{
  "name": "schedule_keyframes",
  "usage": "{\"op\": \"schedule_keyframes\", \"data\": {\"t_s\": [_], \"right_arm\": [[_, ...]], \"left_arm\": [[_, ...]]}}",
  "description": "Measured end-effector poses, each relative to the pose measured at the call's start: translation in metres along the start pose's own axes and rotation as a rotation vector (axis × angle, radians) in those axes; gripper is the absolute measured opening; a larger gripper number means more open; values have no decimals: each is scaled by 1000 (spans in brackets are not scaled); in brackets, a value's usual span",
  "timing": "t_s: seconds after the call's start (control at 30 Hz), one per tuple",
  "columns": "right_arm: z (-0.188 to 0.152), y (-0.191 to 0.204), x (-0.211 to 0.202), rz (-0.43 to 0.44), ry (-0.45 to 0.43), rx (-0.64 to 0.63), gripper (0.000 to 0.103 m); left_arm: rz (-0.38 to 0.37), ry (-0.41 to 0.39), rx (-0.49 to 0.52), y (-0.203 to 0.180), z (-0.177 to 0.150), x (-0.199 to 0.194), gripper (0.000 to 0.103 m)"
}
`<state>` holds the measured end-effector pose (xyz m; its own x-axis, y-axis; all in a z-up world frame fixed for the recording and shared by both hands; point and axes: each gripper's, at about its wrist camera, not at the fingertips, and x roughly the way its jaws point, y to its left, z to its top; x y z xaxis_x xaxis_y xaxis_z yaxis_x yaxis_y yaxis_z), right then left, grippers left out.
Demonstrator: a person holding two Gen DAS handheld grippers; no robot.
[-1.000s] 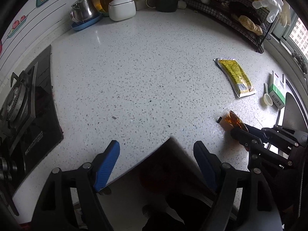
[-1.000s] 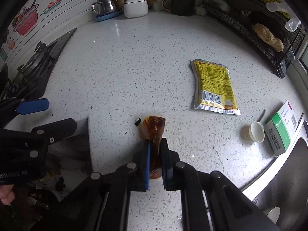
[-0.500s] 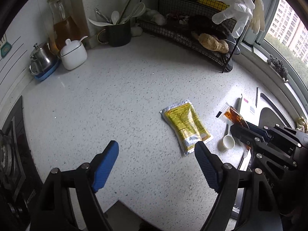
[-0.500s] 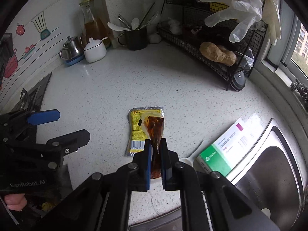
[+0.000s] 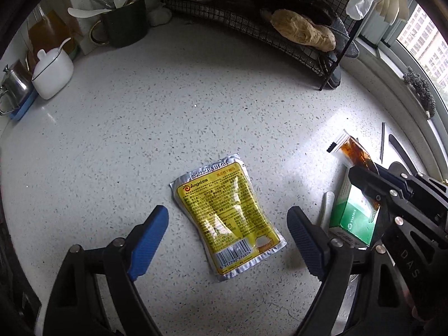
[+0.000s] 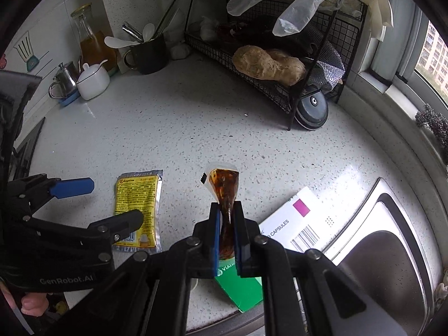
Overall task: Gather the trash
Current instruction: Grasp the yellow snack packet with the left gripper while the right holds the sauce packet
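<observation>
On the speckled table [image 5: 117, 145], a yellow packet [image 5: 226, 218] lay flat, and the left gripper [image 5: 228, 240] hung above it with its fingers wide apart, one on each side; they had just been opening further and held nothing. The right gripper [image 6: 226, 235] had its fingers closed on a brown sauce sachet [image 6: 224, 187], lifted clear of the table. Under it lay a green and white box [image 6: 294, 221], perhaps of capsules, beside the sink [image 6: 386, 252].

Speckled white counter [image 5: 140, 128] w/ steel sink [image 6: 386, 254] at right, daylit window [image 5: 420, 39], cartoon-decal wall [image 6: 30, 53].
</observation>
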<state>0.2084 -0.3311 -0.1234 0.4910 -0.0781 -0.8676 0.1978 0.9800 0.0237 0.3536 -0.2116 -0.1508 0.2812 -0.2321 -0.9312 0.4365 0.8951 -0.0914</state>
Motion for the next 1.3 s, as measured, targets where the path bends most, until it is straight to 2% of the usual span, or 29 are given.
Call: {"op": "schedule_keyframes", "data": {"t_s": [0.23,0.33,0.7,0.73,0.77,0.8,0.97,1.03,1.3], "right_arm": [[-1,-12,9,19,17,14,7],[-1,-12,11,25,20,13,7],[-1,-11,12,36,26,15,7],[-1,-11,13,37,28,14,7],[-2,-10,13,35,30,15,7],[-2,-9,13,34,30,13,7],[-2,-1,7,27,22,-10,7],[-2,4,2,26,17,-23,7],[-8,28,-24,31,-13,-34,7]], "left_arm": [[66,74,-29,-4,6,33,85],[101,69,-29,-4,7,38,86],[116,91,-79,7,7,38,85],[115,81,-74,6,6,36,78],[111,63,-61,4,5,33,64],[106,53,-47,1,4,29,58],[57,40,-29,3,-5,22,44],[21,41,-37,8,-11,16,42],[9,-42,-8,17,-35,-29,40]]}}
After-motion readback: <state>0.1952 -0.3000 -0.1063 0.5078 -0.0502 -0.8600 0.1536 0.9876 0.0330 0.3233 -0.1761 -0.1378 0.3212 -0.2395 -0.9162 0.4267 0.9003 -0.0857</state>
